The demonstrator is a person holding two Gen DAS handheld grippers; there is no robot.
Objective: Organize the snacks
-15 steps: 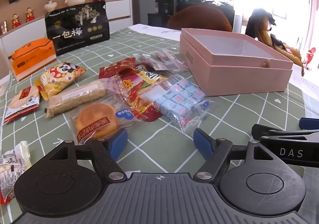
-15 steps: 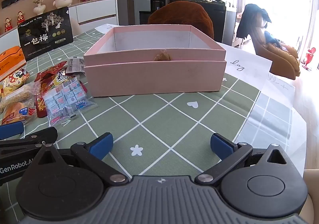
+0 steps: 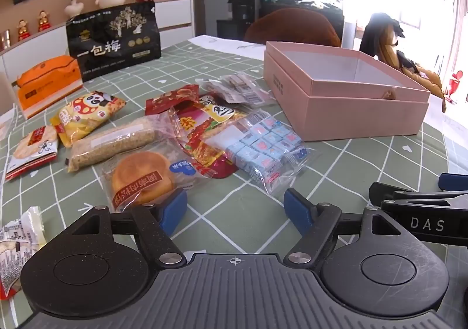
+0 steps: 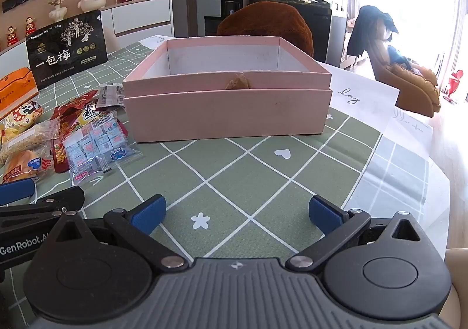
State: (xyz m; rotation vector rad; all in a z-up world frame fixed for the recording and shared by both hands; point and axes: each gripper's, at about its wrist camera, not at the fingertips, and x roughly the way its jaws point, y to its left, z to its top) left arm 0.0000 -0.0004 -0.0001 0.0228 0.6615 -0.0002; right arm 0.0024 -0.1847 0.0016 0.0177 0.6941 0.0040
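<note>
Your left gripper hangs over bare tablecloth at the bottom centre of its frame, both blue pads spread as wide as they go and nothing between them. The left pad sits just beside, perhaps touching, the near edge of the round cake packet; you cannot tell which from this angle. Your right gripper is likewise fully spread and empty, low in its own frame, over the cloth in front of the pink box.

The step in hand looks like choosing a first snack, since the box appears empty. Start with a packet on top of the pile: the clear bag of small blue candies, centre of the left frame, lies nearest the box and overlaps the red wrapper. Come in low, pinch its crinkled edge rather than the slippery flat face, and lift before you carry so nothing drags along. The other snacks spread toward the left edge, with the black bag standing upright at upper left. Keep your 2 grippers apart; they sit close together now.
</note>
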